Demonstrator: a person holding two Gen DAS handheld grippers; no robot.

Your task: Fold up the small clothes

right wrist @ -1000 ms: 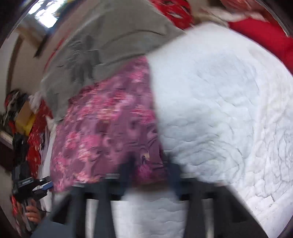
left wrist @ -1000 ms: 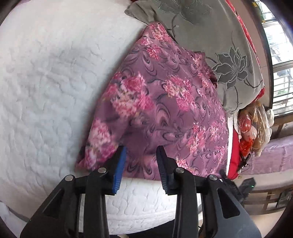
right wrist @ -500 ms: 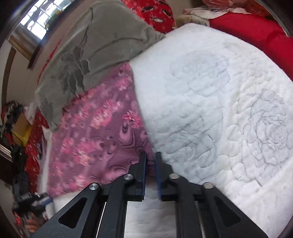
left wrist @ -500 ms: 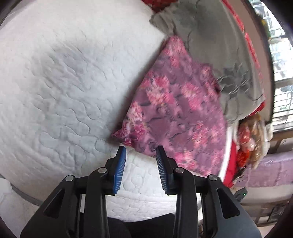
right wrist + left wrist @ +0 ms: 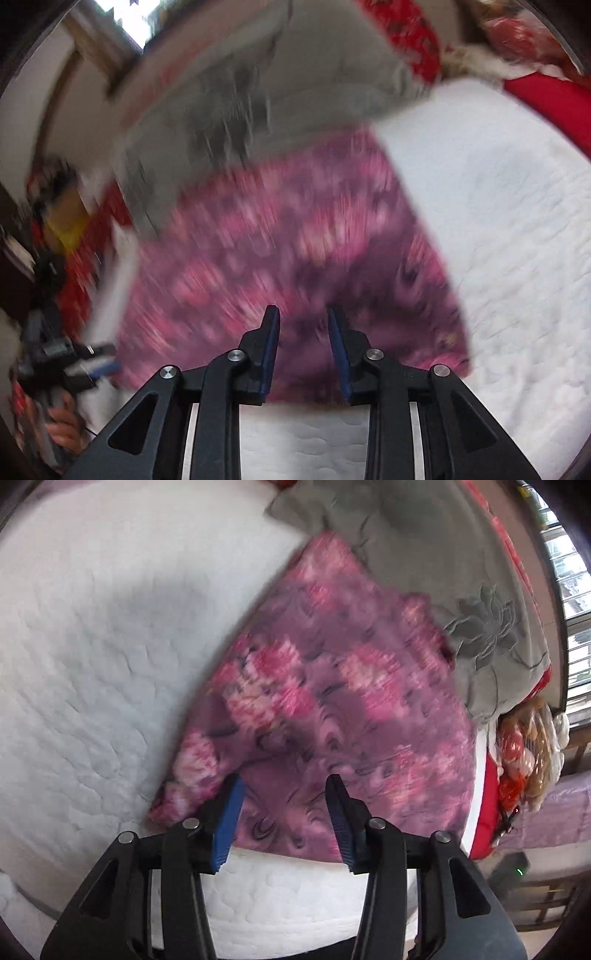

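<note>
Purple floral garment (image 5: 332, 701) flat on white quilt (image 5: 92, 664), grey blanket (image 5: 443, 572) beside it, left gripper (image 5: 282, 812) and right gripper (image 5: 303, 343) both opening above its near edge, nothing clamped.

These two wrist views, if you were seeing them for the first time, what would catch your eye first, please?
The purple floral garment stands out, lying on the white quilted bed ahead of both grippers. Behind it lies a grey flower-embroidered cloth. The left gripper and right gripper are opening, nothing pinched.

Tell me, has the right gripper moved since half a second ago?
Yes. The right gripper has slid left off the white mattress edge and now points over the purple floral cloth, its jaws opening with nothing pinched.
</note>
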